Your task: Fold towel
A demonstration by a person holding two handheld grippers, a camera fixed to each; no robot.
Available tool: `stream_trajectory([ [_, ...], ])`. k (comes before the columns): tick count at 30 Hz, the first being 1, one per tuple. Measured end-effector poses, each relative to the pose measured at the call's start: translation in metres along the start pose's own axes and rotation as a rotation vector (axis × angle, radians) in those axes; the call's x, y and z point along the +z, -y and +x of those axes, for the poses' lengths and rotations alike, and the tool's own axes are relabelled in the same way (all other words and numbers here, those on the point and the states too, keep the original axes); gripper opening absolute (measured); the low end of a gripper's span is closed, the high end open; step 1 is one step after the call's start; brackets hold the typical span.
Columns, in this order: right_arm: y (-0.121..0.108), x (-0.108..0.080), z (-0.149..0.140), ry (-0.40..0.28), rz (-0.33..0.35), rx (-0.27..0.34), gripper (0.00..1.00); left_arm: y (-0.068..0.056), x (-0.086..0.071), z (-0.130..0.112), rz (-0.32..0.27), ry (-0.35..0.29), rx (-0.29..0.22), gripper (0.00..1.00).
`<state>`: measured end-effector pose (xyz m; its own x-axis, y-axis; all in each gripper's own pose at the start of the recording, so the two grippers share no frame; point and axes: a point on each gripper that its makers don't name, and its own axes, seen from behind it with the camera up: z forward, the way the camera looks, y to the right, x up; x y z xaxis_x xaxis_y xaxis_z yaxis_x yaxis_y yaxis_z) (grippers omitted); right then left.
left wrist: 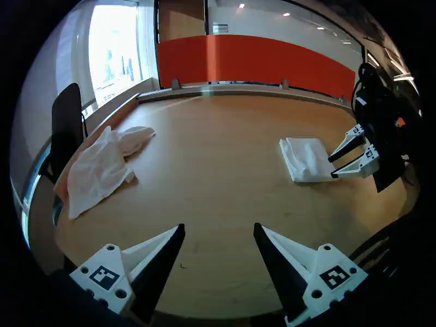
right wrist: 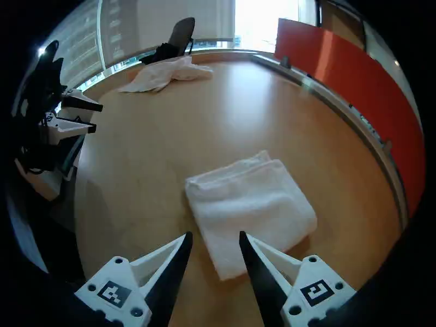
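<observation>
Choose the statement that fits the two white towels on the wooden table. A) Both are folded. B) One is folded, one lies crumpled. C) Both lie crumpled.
B: the folded towel lies in a neat block before the right gripper, while the crumpled towel sprawls near the far edge of the table.

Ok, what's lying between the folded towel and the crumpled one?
Nothing: only bare wooden table runs between the folded towel and the crumpled towel. The left gripper view shows the whole stretch; the right gripper view agrees.
</observation>
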<state>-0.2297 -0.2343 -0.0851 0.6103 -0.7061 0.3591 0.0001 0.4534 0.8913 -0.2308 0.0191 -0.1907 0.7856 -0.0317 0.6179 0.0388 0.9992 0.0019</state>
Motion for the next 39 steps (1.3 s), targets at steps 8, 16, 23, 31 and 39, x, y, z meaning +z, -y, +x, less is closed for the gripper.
stream_trajectory([
  [8,-0.004,-0.011,-0.029,0.023,-0.036,0.058,0.66,-0.002,0.0,0.0,-0.007,0.0,0.012,0.94],
  [16,-0.008,-0.004,-0.048,0.05,-0.076,0.107,0.65,-0.004,-0.001,-0.003,-0.013,0.002,0.016,0.94],
  [23,-0.011,0.002,-0.054,0.061,-0.113,0.153,0.58,-0.005,-0.003,-0.006,-0.015,0.003,0.009,0.94],
  [31,-0.011,0.002,-0.055,0.055,-0.137,0.177,0.48,-0.004,-0.003,-0.008,-0.014,0.004,0.007,0.94],
  [39,-0.014,0.001,-0.056,0.049,-0.165,0.215,0.33,-0.002,-0.005,-0.008,-0.012,0.003,0.005,0.94],
])
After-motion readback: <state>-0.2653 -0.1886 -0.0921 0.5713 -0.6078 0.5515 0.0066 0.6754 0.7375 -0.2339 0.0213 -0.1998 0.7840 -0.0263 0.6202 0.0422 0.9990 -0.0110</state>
